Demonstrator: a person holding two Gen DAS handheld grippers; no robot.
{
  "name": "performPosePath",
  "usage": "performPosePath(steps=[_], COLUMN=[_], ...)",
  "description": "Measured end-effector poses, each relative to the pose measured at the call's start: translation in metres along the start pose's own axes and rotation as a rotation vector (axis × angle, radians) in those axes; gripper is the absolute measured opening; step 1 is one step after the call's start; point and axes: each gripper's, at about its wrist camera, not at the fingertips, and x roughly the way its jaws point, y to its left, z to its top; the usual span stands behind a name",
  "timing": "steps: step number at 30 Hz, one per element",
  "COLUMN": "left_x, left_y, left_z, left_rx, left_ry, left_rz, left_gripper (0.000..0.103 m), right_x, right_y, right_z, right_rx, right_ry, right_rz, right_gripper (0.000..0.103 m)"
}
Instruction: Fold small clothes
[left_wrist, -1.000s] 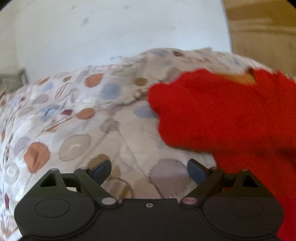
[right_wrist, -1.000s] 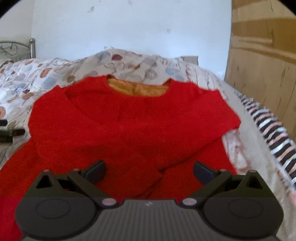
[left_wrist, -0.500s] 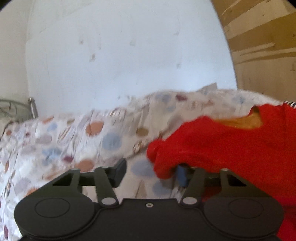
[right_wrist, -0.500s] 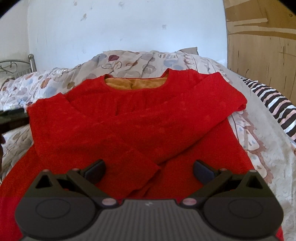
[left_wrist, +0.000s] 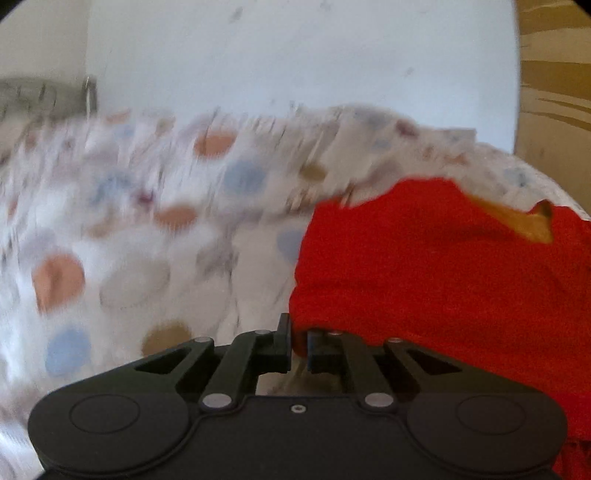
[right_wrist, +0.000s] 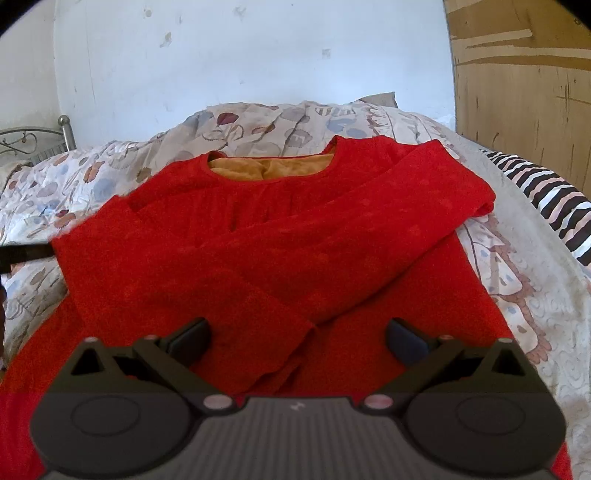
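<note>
White wall (right_wrist: 258, 55) backs a patterned bedspread (right_wrist: 535, 314) bearing the red sweater (right_wrist: 295, 240). Left gripper (left_wrist: 299, 343) apparently pinches its edge, view blurred; right gripper (right_wrist: 297, 334) hovers spread.

bed w/ patterned quilt (right_wrist: 110, 177), red sweater (right_wrist: 295, 229) on it

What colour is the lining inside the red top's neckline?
Orange-yellow lining, clearest in the right wrist view.

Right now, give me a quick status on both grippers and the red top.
Left hand-held gripper shut on red top at its edge. Right hand-held gripper open, above the crossed sleeves. Top on the patterned bedspread; nothing in the way.
</note>
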Motion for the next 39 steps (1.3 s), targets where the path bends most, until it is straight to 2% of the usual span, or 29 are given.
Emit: performPosePath(steps=[4,7,9,10,14,18,21,24,31,39], left_x=[-0.003,-0.01,-0.021,-0.026,-0.064,-0.109,-0.139,-0.169,-0.225,-0.26], left_y=[-0.001,0.003,0.007,0.008,0.014,0.014,0.01,0.006,-0.008,-0.022], left_z=[0.001,0.002,0.0,-0.002,-0.01,-0.023,-0.034,-0.049,-0.083,-0.123], left_rx=[0.002,-0.01,-0.02,-0.02,-0.023,-0.016,0.004,0.03,0.087,0.187], left_ry=[-0.003,0.028,0.044,0.036,0.002,-0.051,-0.072,-0.078,-0.085,-0.053], left_rz=[-0.022,-0.045,-0.031,-0.025,-0.022,-0.015,-0.009,-0.037,-0.075,-0.134], left_gripper=[0.01,0.031,0.054,0.058,0.086,0.102,0.102,0.102,0.102,0.102], right_x=[0.0,0.0,-0.001,-0.001,-0.018,-0.057,-0.094,-0.133,-0.225,-0.273], right_y=[0.0,0.0,0.0,0.0,-0.008,-0.021,-0.028,-0.034,-0.038,-0.021], right_z=[0.0,0.0,0.0,0.001,0.006,0.004,-0.006,-0.02,-0.063,-0.11], right_rx=[-0.001,-0.001,-0.001,0.002,0.051,0.097,0.053,-0.017,-0.189,-0.416], right_ry=[0.0,-0.001,0.0,0.001,-0.015,-0.048,-0.059,-0.075,-0.158,-0.116], right_rz=[-0.001,-0.001,-0.001,0.001,0.033,0.053,0.038,0.014,-0.002,0.007], right_gripper=[0.103,0.103,0.103,0.103,0.103,0.103,0.103,0.103,0.103,0.103])
